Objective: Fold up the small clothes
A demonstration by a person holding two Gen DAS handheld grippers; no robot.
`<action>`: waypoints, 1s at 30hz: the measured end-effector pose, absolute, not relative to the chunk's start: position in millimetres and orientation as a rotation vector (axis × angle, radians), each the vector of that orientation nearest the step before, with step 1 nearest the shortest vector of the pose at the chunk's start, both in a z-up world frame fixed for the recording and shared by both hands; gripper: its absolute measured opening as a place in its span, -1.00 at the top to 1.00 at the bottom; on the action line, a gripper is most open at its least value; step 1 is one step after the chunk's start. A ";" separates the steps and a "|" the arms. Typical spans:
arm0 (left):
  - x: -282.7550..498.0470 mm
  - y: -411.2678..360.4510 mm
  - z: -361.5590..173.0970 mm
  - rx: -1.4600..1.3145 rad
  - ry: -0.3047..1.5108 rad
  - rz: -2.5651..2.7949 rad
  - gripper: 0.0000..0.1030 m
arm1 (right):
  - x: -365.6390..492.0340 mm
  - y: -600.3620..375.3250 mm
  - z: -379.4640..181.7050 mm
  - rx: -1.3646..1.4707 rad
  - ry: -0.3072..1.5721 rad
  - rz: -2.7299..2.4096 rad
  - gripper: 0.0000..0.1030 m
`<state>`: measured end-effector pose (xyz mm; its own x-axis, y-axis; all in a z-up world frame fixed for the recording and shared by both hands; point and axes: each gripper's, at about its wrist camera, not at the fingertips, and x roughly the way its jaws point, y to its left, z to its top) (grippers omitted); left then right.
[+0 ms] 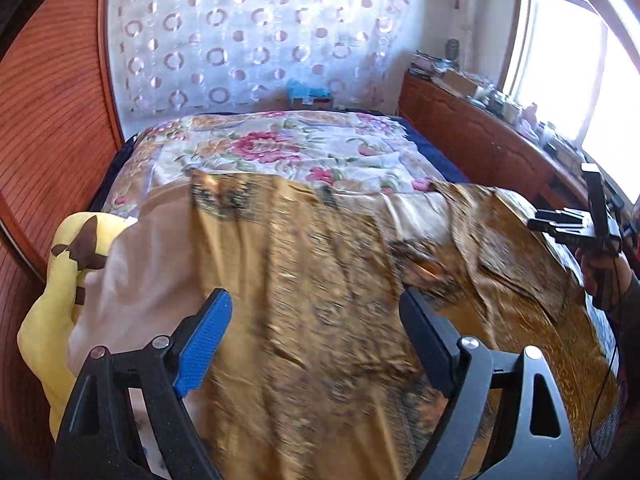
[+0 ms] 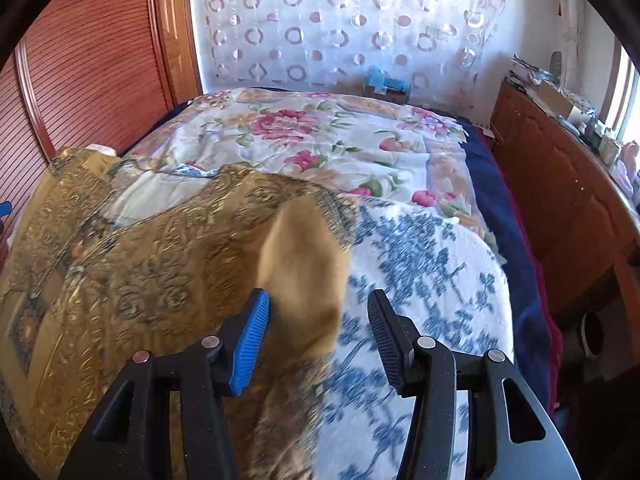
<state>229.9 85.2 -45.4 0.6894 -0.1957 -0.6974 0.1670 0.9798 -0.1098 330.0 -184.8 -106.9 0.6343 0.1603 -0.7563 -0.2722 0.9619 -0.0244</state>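
A gold patterned cloth (image 1: 320, 280) lies spread over the near part of the bed. My left gripper (image 1: 316, 320) hovers above it, jaws wide apart with nothing between the pads. In the right wrist view the same cloth (image 2: 120, 272) covers the left side. One corner is turned up, showing its plain tan underside (image 2: 304, 264). That corner stands between the fingers of my right gripper (image 2: 320, 320), close to the blue pad (image 2: 250, 344) and apart from the black one, so the gripper is open. In the left wrist view a hand holds the right gripper (image 1: 552, 220) at the cloth's far right edge.
A floral quilt (image 1: 280, 148) covers the far part of the bed, and a white blanket with blue flowers (image 2: 420, 260) lies under the cloth. A yellow plush (image 1: 60, 280) sits at the left. Ribbed wooden panelling (image 1: 52, 120) bounds the left side, a cluttered wooden cabinet (image 2: 560, 184) the right.
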 end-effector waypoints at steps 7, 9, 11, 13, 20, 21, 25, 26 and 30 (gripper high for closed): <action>261.4 109.6 -51.5 -0.046 0.807 -0.160 -0.61 | 363.5 -180.1 -121.4 -0.116 0.896 0.271 -0.13; 268.3 114.0 -54.9 -0.043 0.817 -0.150 -0.58 | 369.0 -178.8 -123.7 -0.116 0.899 0.284 -0.13; 274.3 118.9 -57.7 -0.050 0.827 -0.146 -0.50 | 375.6 -175.4 -128.2 -0.120 0.906 0.295 -0.13; 280.5 123.4 -61.0 -0.065 0.837 -0.148 -0.48 | 381.5 -174.8 -133.5 -0.135 0.919 0.297 -0.13; 301.7 136.2 -68.5 -0.112 0.868 -0.158 -0.24 | 382.9 -178.0 -137.5 -0.145 0.880 0.290 -0.30; 304.4 137.5 -68.2 -0.114 0.867 -0.155 -0.24 | 382.6 -178.3 -138.4 -0.146 0.881 0.287 -0.33; 316.6 143.0 -65.8 -0.131 0.864 -0.156 -0.24 | 383.6 -178.9 -139.8 -0.143 0.886 0.282 -0.39; 319.9 144.2 -66.0 -0.140 0.865 -0.158 -0.16 | 383.6 -179.1 -140.0 -0.142 0.888 0.284 -0.41; 330.2 148.9 -69.1 -0.171 0.863 -0.171 -0.02 | 384.3 -177.7 -138.8 -0.147 0.889 0.280 -0.43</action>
